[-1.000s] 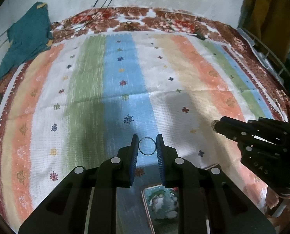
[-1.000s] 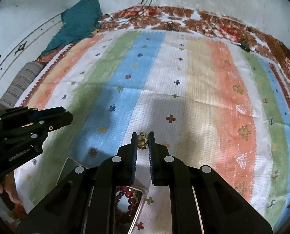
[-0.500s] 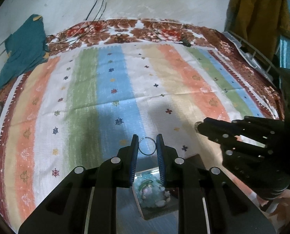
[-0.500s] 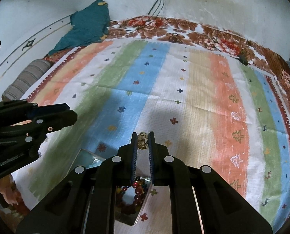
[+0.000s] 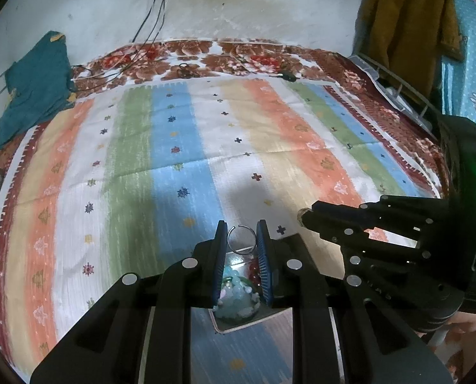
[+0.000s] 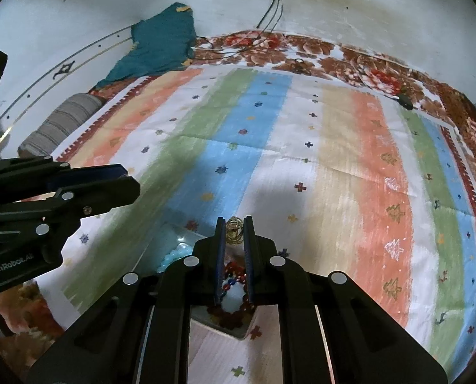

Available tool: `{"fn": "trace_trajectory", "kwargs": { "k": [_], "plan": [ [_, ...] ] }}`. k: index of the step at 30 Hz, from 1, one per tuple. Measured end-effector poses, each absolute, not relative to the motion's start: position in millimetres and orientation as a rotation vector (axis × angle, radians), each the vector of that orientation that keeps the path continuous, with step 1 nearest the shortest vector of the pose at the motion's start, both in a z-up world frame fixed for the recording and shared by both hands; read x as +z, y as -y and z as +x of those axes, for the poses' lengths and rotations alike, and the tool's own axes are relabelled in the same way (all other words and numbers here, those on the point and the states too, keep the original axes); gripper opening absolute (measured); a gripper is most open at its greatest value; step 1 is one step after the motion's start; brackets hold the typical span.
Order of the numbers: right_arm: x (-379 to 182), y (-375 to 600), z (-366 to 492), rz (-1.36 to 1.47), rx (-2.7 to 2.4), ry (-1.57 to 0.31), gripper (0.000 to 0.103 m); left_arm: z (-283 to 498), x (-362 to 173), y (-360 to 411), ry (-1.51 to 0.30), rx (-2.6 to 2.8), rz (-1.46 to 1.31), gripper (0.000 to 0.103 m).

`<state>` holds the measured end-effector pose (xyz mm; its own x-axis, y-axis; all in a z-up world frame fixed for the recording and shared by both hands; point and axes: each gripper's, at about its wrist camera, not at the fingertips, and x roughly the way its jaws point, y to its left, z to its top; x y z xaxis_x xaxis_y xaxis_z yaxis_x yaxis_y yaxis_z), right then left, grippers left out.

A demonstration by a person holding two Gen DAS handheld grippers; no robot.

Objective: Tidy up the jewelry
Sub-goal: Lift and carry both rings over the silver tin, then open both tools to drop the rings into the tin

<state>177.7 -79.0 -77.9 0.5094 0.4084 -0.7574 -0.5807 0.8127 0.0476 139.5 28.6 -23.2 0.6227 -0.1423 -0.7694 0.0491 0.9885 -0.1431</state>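
Note:
My left gripper (image 5: 241,236) is shut on a thin silver ring (image 5: 241,239) and holds it above a shiny jewelry box (image 5: 238,326) on the striped cloth. The box holds pale green beads (image 5: 236,300) and red beads (image 5: 253,267). My right gripper (image 6: 234,232) is shut on a small gold earring (image 6: 233,230) above the same box (image 6: 238,328), over a red bead bracelet (image 6: 234,280); light blue beads (image 6: 174,254) lie to the left. Each gripper shows in the other's view, the right gripper (image 5: 302,216) and the left gripper (image 6: 132,185).
A striped cloth (image 5: 206,160) covers the bed, with a floral border at the far edge. A teal garment (image 5: 33,86) lies at the far left, a striped bolster (image 6: 58,124) beside it. Cables (image 5: 154,9) hang down the wall. A mustard garment (image 5: 404,25) hangs at the right.
Both grippers have risen and drawn back with their jewelry still held. The box has come further into view beneath the fingers, and more of the wall shows.

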Motion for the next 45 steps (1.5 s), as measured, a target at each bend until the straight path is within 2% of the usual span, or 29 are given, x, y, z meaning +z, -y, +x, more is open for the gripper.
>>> {"fn": "trace_trajectory", "kwargs": {
  "k": [10, 11, 12, 14, 19, 23, 31, 35, 37, 45],
  "plan": [
    [-83, 77, 167, -0.228, 0.627, -0.878, 0.013, 134, -26, -27, -0.906, -0.098, -0.110, 0.019],
    [-83, 78, 167, -0.225, 0.622, -0.878, 0.018, 133, -26, -27, -0.911, -0.094, -0.115, 0.021],
    [-83, 81, 167, -0.219, 0.617, -0.880, 0.031, 132, -26, -29, -0.914, -0.094, -0.125, 0.028],
    [-82, 84, 169, -0.211, 0.610, -0.878, 0.042, 131, -24, -31, -0.908, -0.093, -0.145, 0.034],
    [-78, 94, 165, -0.211, 0.596, -0.874, 0.043, 125, -18, -39, -0.894, -0.070, -0.171, 0.040],
    [-74, 102, 158, -0.203, 0.595, -0.859, 0.052, 115, -13, -41, -0.884, -0.073, -0.176, 0.045],
    [-65, 117, 141, -0.188, 0.608, -0.827, 0.060, 95, -9, -42, -0.860, -0.078, -0.162, 0.066],
    [-63, 122, 131, -0.199, 0.611, -0.809, 0.070, 84, -8, -39, -0.849, -0.084, -0.145, 0.075],
    [-62, 123, 123, -0.216, 0.609, -0.793, 0.075, 79, -8, -38, -0.847, -0.083, -0.143, 0.082],
    [-58, 135, 105, -0.190, 0.646, -0.769, 0.086, 64, -9, -43, -0.847, -0.112, -0.202, 0.095]
  ]
}}
